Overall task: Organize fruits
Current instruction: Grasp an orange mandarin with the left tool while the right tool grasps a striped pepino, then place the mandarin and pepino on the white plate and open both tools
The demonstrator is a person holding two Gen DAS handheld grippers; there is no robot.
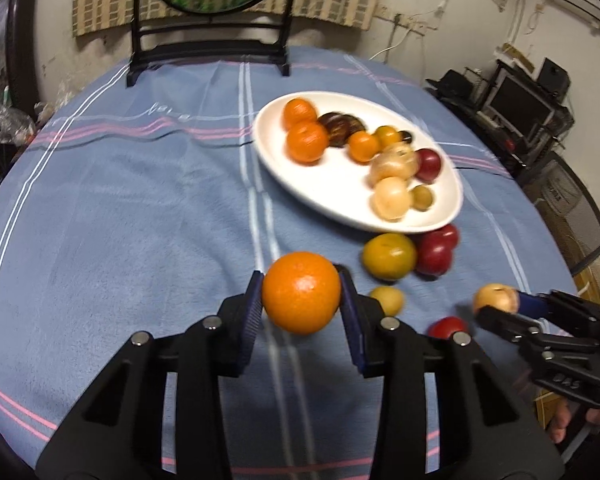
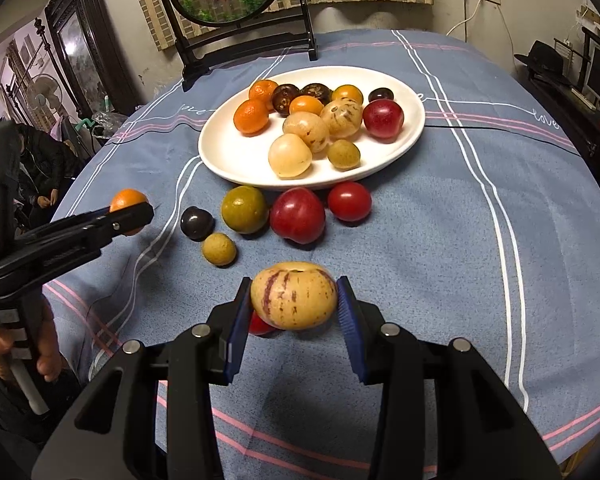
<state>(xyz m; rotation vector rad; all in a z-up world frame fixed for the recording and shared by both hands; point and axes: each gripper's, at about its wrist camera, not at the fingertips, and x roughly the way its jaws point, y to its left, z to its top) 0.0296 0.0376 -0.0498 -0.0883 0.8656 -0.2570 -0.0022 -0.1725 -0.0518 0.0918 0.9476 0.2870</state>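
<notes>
Fruits: oranges, plums, pale melons on white plate (image 2: 220,160). Left gripper (image 1: 302,300) jaws clamped on orange (image 1: 301,297), raised off desk. Right gripper (image 2: 294,304) jaws grip striped melon (image 2: 294,301) near plate.

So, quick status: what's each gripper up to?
Left gripper shut on orange. Right gripper shut on striped fruit. White plate crowded; loose fruit before it.
</notes>
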